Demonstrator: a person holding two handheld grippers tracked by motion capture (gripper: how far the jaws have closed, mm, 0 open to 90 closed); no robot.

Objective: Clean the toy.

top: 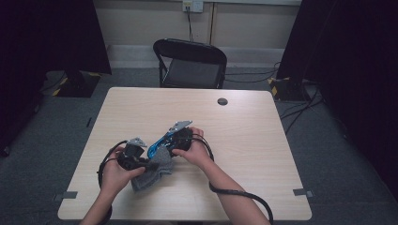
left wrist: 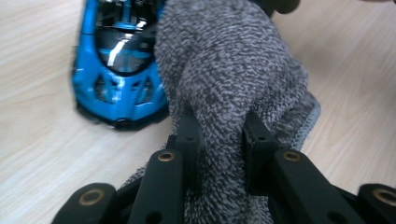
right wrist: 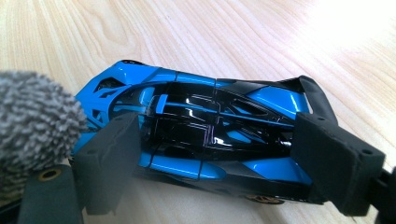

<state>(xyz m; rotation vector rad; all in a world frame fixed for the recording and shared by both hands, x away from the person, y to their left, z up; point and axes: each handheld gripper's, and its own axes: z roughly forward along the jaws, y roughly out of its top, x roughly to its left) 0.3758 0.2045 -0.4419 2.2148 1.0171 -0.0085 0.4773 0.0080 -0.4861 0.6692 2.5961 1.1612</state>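
Two grippers: both are busy near the middle of the high view, a little left and low of centre.
Left gripper (left wrist: 219, 140): its jaws are closed tight on a fold of the grey cloth (left wrist: 233, 79); the fabric bulges up between the two pads.
Right gripper (right wrist: 215, 163): its pads press on the two ends of the blue toy car (right wrist: 205, 135), one near the nose, one at the rear wing, so the car is held lengthwise.
Car, place: it rests on the wooden table (top: 244, 136); in the left gripper view it lies at the upper left, its nose toward the camera.
Cloth, place: it lies against the side of the car, and the rest trails on the table toward the lower edge.
Step in hand: it looks like wiping the car with the cloth while the other gripper keeps it steady.
Next move: probably to drag the cloth over the roof and sides with light pressure; the right grip must stay firm, or the car may roll or slip out.
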